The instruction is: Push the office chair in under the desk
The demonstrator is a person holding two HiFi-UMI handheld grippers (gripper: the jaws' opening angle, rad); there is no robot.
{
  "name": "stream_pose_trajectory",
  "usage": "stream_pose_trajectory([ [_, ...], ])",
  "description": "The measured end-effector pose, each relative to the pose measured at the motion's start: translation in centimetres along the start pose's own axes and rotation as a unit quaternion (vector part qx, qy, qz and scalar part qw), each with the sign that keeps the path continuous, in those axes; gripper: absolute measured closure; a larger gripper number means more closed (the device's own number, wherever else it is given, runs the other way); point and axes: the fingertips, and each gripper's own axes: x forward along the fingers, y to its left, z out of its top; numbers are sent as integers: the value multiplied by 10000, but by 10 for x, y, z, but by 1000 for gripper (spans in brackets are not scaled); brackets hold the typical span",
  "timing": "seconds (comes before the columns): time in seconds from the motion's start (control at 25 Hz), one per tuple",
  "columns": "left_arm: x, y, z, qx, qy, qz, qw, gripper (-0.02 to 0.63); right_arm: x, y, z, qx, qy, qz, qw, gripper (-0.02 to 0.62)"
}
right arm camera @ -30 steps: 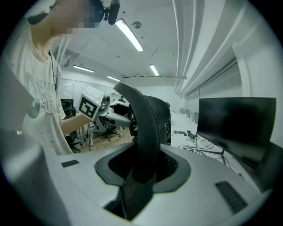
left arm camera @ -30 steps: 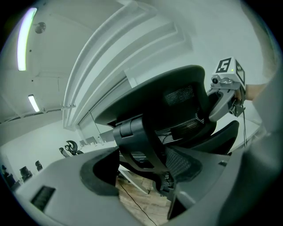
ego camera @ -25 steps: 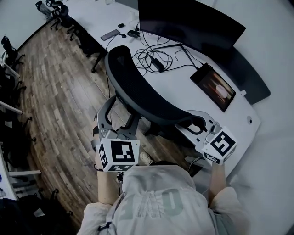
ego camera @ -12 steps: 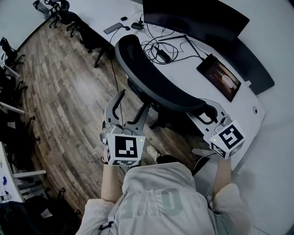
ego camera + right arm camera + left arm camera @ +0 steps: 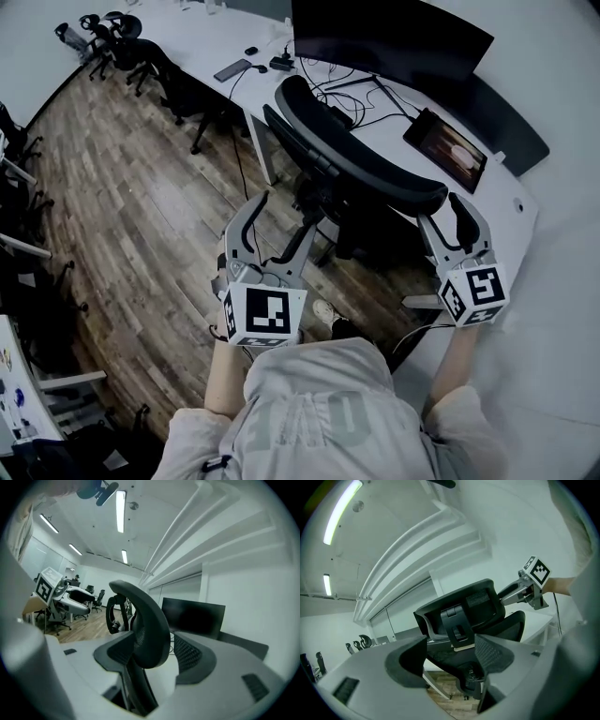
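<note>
The black office chair (image 5: pixel 356 164) stands with its curved backrest against the white desk (image 5: pixel 511 220). My right gripper (image 5: pixel 442 214) is at the backrest's right end. Its jaws are opening, and in the right gripper view the backrest's edge (image 5: pixel 146 630) stands between the pads with a gap on the right side. My left gripper (image 5: pixel 284 214) hangs open over the floor, short of the chair, with nothing between its fingers. In the left gripper view, the back of the chair (image 5: pixel 464 609) lies beyond its jaws.
On the desk are a dark monitor (image 5: pixel 394 37), a lit tablet (image 5: pixel 448 150), tangled cables (image 5: pixel 347 94) and a phone (image 5: pixel 230 69). Other office chairs (image 5: pixel 122 42) stand at the far left on the wooden floor (image 5: pixel 122 206). The person's torso fills the bottom of the head view.
The chair has rolled in closer to the desk. My left gripper has come away from it and hangs back. My right gripper's jaws have spread off the backrest's end.
</note>
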Motion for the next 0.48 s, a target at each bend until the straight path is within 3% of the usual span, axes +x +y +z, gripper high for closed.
stream_pose_trajectory([
  [0.2, -23, 4, 2, -76, -248, -16, 9997, 278, -32, 36, 20, 11, -344, -287, 9990, 345],
  [0.4, -52, 14, 17, -19, -689, 48, 9976, 281, -44, 89, 62, 344, -1189, -375, 9916, 356],
  [0.44, -60, 19, 18, -55, -775, 149, 9969, 331, -46, 99, 69, 394, -1377, -461, 9886, 407],
  [0.48, -68, 23, 16, -119, -832, 305, 9960, 454, -49, 108, 75, 442, -1551, -558, 9853, 470],
])
